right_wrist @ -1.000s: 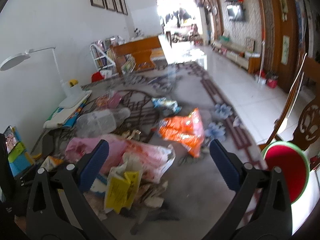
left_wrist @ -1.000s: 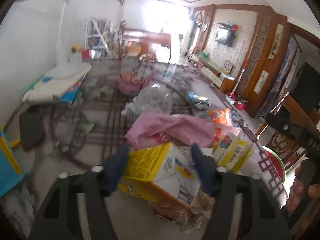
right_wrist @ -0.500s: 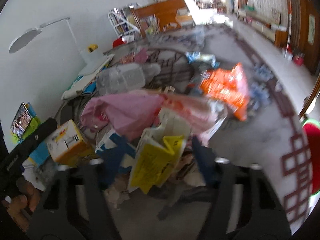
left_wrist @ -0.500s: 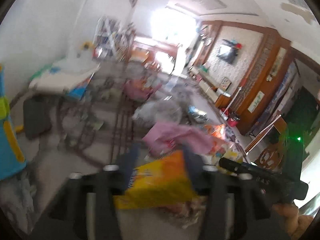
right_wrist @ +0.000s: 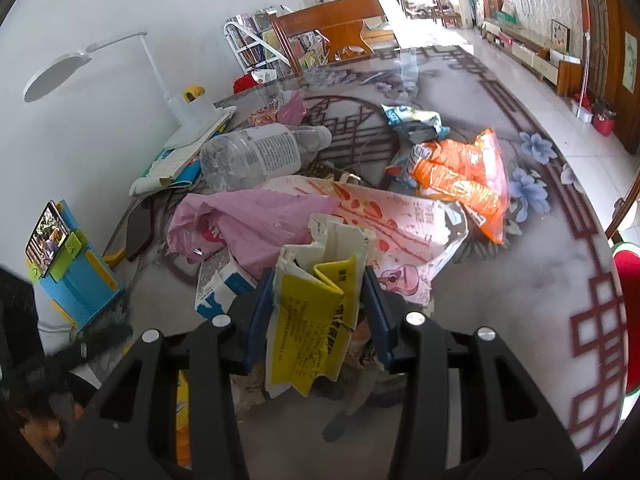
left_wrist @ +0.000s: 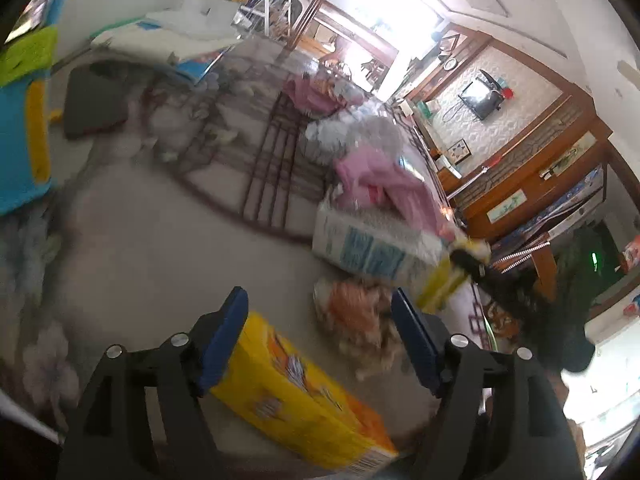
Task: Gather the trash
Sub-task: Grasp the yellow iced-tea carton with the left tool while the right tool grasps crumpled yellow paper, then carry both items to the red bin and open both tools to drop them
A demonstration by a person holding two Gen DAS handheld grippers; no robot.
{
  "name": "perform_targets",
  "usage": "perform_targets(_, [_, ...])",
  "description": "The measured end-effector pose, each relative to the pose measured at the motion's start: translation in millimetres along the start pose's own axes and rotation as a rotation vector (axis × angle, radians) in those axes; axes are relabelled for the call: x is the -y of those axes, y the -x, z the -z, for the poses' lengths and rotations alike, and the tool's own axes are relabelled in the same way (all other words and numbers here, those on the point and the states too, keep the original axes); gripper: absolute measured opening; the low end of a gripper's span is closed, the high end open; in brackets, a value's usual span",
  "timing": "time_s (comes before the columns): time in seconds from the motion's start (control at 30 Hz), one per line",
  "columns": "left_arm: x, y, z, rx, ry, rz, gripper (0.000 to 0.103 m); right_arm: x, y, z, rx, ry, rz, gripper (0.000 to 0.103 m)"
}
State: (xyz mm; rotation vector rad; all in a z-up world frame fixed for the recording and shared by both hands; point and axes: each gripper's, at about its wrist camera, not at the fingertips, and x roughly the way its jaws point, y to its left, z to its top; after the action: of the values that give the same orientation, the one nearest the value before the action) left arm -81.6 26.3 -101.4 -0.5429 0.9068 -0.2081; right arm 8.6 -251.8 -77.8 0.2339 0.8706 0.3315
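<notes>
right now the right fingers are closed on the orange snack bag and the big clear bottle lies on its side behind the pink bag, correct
Not quite. The right wrist view shows the right gripper with its fingers closed on a torn yellow and white carton, not the orange snack bag, which lies untouched farther back. The rest holds: the big clear bottle lies on its side behind the pink bag.

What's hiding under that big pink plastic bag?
Poking out beneath the pink plastic bag is a blue-and-white carton, with a torn pink printed wrapper lying beside it. The bag covers the rest of the carton and whatever else sits under it.
</notes>
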Motion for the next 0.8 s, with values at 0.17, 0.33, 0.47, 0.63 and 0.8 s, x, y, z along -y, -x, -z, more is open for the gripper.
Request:
perform_targets(0.17, [-9, 23, 29, -0.022, 0.043, -0.050, 0.073, 1, 5, -1, 0.013, -0.013, -0.021, 0.043])
perform_targets(0.33, [9, 38, 46, -0.024, -0.002, -0.083, 0.073, 5, 11, -2, 0.024, -0.038, -0.051, 0.043])
perform_targets(0.47, [17, 46, 49, 0.045, 0.054, -0.180, 0.087, 6, 15, -2, 0.027, -0.044, -0.061, 0.043])
perform_targets(0.63, [6, 15, 44, 0.021, 0.171, -0.356, 0.088, 4, 23, -3, 0.042, -0.028, -0.060, 0.043])
perform_targets(0.8, [4, -27, 47, -0.062, 0.233, -0.415, 0.088, 10, 33, -3, 0.066, -0.022, -0.058, 0.043])
